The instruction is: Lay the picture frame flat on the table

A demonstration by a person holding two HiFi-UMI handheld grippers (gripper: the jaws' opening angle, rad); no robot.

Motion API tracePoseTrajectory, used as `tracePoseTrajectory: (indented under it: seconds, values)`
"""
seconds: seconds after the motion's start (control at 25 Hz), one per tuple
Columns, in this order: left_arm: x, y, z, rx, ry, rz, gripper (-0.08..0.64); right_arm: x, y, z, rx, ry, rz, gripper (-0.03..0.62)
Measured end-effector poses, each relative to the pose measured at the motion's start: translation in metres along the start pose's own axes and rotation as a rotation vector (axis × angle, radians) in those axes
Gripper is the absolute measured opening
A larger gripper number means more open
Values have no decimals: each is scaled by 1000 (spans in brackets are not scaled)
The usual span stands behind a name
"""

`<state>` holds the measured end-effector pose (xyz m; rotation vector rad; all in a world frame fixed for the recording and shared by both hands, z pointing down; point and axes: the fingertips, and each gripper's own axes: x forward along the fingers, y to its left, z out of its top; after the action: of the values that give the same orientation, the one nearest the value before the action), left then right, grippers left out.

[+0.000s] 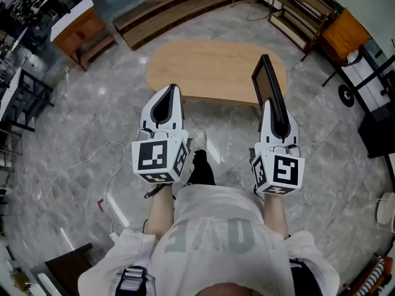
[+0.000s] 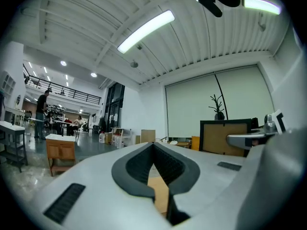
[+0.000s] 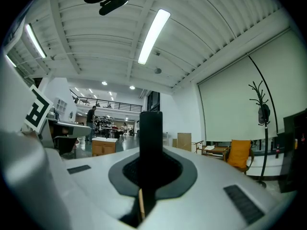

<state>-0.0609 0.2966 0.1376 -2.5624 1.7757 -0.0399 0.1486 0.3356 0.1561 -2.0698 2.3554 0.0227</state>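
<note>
The picture frame [image 1: 267,79], black-rimmed with a brown back, stands upright on edge over the right end of the oval wooden table [image 1: 203,66]. My right gripper [image 1: 272,108] is shut on its near lower edge. In the right gripper view the frame [image 3: 151,133] shows edge-on as a dark bar rising from between the jaws of the right gripper [image 3: 150,153]. My left gripper [image 1: 170,91] hangs over the table's near left edge, shut and holding nothing. In the left gripper view its tips [image 2: 153,145] meet, and the frame [image 2: 225,137] shows to the right.
The floor is grey marble, with a white cable [image 1: 80,165] lying at the left. A wooden cabinet [image 1: 80,26] stands at the far left, a long low wooden platform [image 1: 173,11] behind the table, and shelves [image 1: 302,11] and an orange chair [image 1: 345,32] at the far right.
</note>
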Motion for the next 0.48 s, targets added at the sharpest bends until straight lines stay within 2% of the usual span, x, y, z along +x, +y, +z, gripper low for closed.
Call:
tracePoseTrajectory:
  seconds: [0.48]
  values:
    - [133, 41, -15, -27, 17, -84, 9, 125, -10, -11, -17, 29, -63, 17]
